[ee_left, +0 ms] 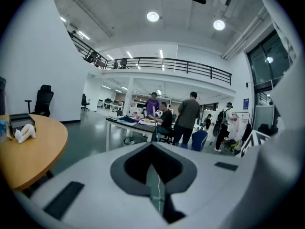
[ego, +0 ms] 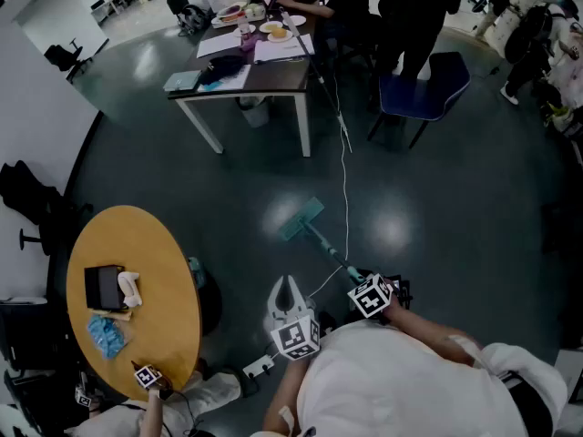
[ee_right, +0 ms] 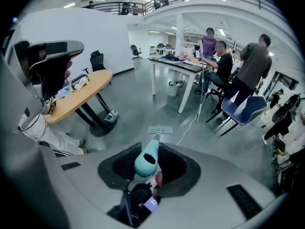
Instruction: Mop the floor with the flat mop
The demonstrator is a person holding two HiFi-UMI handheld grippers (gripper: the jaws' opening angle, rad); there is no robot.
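The flat mop lies with its teal head (ego: 301, 219) on the dark floor ahead of me, and its handle (ego: 330, 249) slants back toward my right side. My right gripper (ego: 360, 280) is shut on the upper end of the handle. In the right gripper view the teal handle grip (ee_right: 147, 159) sits between the jaws, and the mop head (ee_right: 160, 129) shows small beyond it. My left gripper (ego: 287, 289) hangs left of the handle and apart from it, pointing forward. Its jaws (ee_left: 152, 144) are shut with nothing between them.
A round wooden table (ego: 146, 244) stands at my left with a black box and cloths on it. A white-legged desk (ego: 273, 78) with people around it and a blue chair (ego: 424, 89) stand ahead. A white cable (ego: 344, 176) runs across the floor near the mop head.
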